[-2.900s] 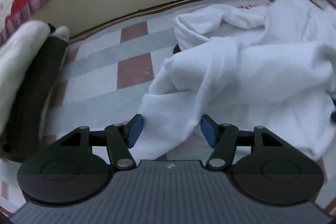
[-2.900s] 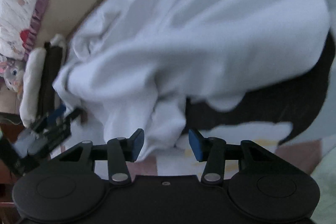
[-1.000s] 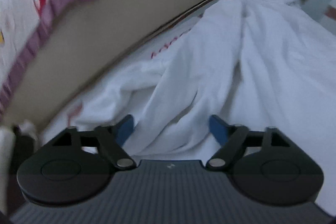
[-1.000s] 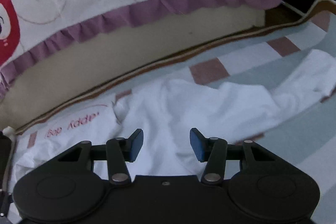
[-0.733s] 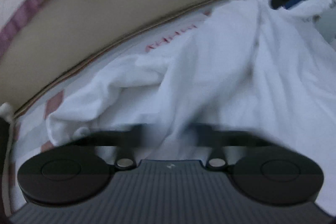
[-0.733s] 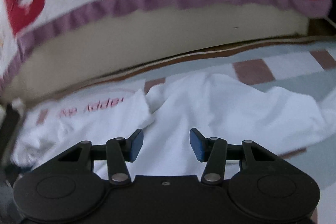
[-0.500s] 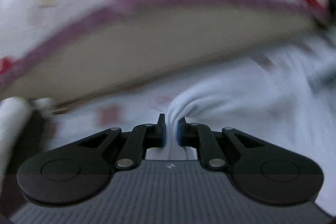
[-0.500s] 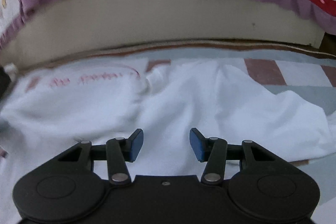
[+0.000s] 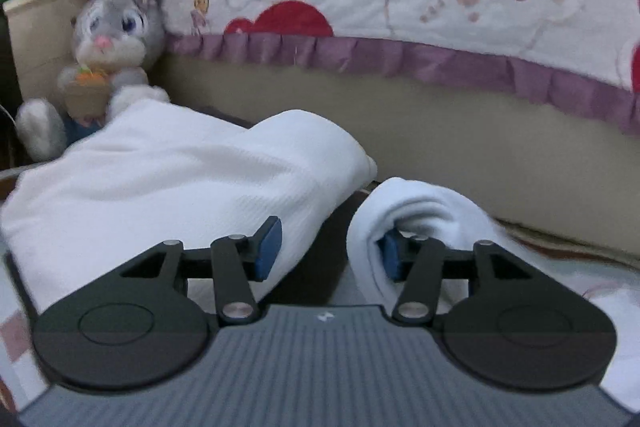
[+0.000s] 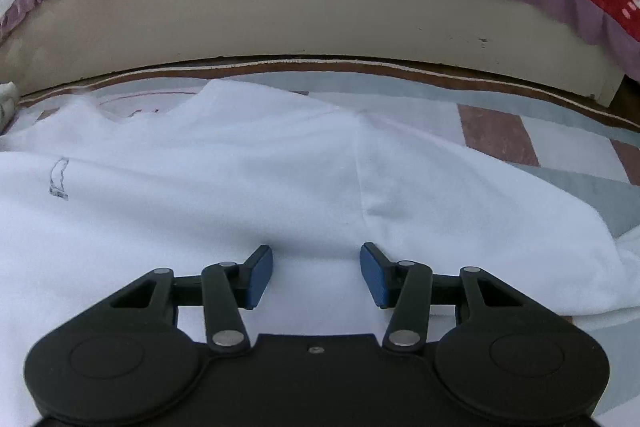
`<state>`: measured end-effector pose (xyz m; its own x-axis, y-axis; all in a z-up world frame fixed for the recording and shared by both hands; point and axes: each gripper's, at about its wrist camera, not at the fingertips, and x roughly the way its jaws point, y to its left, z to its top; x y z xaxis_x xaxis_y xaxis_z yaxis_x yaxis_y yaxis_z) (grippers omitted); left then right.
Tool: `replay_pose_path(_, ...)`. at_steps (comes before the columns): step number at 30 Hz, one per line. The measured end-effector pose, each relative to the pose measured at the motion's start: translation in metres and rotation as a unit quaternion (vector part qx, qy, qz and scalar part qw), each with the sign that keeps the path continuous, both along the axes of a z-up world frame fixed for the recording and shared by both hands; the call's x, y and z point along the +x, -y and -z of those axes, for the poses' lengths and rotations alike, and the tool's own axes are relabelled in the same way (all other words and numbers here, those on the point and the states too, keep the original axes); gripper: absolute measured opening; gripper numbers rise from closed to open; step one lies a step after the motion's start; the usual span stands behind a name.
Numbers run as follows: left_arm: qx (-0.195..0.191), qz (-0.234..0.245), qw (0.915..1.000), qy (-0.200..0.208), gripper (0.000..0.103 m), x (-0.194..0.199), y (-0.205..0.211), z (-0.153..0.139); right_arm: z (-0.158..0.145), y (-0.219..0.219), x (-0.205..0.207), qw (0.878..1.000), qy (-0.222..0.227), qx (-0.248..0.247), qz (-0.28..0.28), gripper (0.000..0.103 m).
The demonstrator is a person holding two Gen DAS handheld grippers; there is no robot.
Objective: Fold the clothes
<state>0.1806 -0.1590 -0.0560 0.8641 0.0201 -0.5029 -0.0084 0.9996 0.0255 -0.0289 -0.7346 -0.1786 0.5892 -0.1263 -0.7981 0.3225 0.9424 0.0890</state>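
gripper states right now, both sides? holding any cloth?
Left gripper: open, holding nothing; a roll of the white T-shirt is draped over its right finger.
Right gripper: open, empty, low over the white T-shirt.

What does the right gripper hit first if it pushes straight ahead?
The white shirt: it spreads directly ahead of the open right gripper. Beyond it lie the checked bedcover and the beige bed base. Depth is unclear, so the gripper might skim over the cloth.

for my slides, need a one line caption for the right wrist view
Open right gripper poised low over a white t-shirt spread on the checked bed sheet.
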Motion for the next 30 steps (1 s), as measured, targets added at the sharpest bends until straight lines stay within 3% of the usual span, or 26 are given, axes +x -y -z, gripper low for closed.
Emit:
replay_pose_path(2,0.011,-0.009,0.9998,0.017,0.06,-0.014,0.006,0.005,0.0,0.0,0.001,1.0,-0.004,-0.004,-0.002,0.054)
replay_pose_path(3,-0.006,-0.014,0.9996,0.025,0.061,-0.017,0.002,0.006,0.0,-0.001,0.002,1.0,-0.006,-0.006,-0.003,0.054)
replay_pose_path(5,-0.076,-0.032,0.9962,0.03,0.063,-0.019,-0.016,0.004,0.001,0.001,0.002,1.0,-0.005,-0.007,-0.007,0.053)
replay_pose_path(7,-0.152,-0.043,0.9872,0.026,0.063,-0.005,-0.043,-0.002,0.001,0.002,-0.001,1.0,0.0,-0.002,-0.007,0.053)
replay_pose_path(9,-0.255,-0.055,0.965,0.027,0.063,-0.005,-0.072,-0.009,0.001,0.003,-0.003,1.0,0.003,0.003,-0.006,0.052)
replay_pose_path(10,-0.307,-0.061,0.9493,0.027,0.063,-0.005,-0.088,-0.013,0.001,0.003,-0.003,1.0,0.004,0.006,-0.003,0.052)
replay_pose_path(12,-0.44,-0.074,0.8948,0.016,0.059,-0.007,-0.124,-0.008,0.001,0.004,-0.001,1.0,0.004,0.008,-0.001,0.052)
replay_pose_path(13,-0.469,-0.079,0.8799,0.005,0.058,-0.008,-0.134,-0.006,0.001,0.003,0.0,1.0,0.003,0.007,-0.001,0.052)
replay_pose_path(14,-0.468,-0.083,0.8799,-0.014,0.055,-0.007,-0.139,-0.008,0.001,0.002,0.001,1.0,0.0,0.004,0.0,0.052)
replay_pose_path(15,-0.44,-0.084,0.8939,-0.023,0.055,-0.01,-0.14,-0.013,0.0,0.001,0.002,1.0,-0.003,0.002,0.0,0.052)
replay_pose_path(16,-0.397,-0.088,0.9132,-0.023,0.056,-0.015,-0.138,-0.018,0.0,0.0,0.003,1.0,-0.006,0.0,0.001,0.052)
replay_pose_path(18,-0.277,-0.103,0.9549,-0.022,0.057,-0.029,-0.126,-0.029,0.0,-0.001,0.004,1.0,-0.011,-0.005,0.001,0.052)
replay_pose_path(20,-0.182,-0.119,0.9761,0.005,0.059,-0.05,-0.116,-0.036,0.0,-0.002,0.004,1.0,-0.015,-0.007,0.0,0.052)
replay_pose_path(22,-0.132,-0.141,0.9812,0.011,0.059,-0.065,-0.109,-0.036,-0.002,-0.001,0.005,1.0,-0.019,-0.005,0.003,0.052)
replay_pose_path(23,-0.128,-0.132,0.9829,0.007,0.059,-0.071,-0.104,-0.033,-0.003,-0.001,0.005,1.0,-0.02,-0.004,0.004,0.052)
replay_pose_path(27,-0.053,-0.019,0.9983,-0.012,0.068,-0.078,-0.045,-0.02,-0.014,0.0,0.006,1.0,-0.014,-0.001,0.018,0.053)
replay_pose_path(30,-0.016,0.125,0.9917,-0.022,0.074,-0.069,0.018,-0.003,-0.038,0.005,-0.004,0.998,0.059,0.012,0.03,0.055)
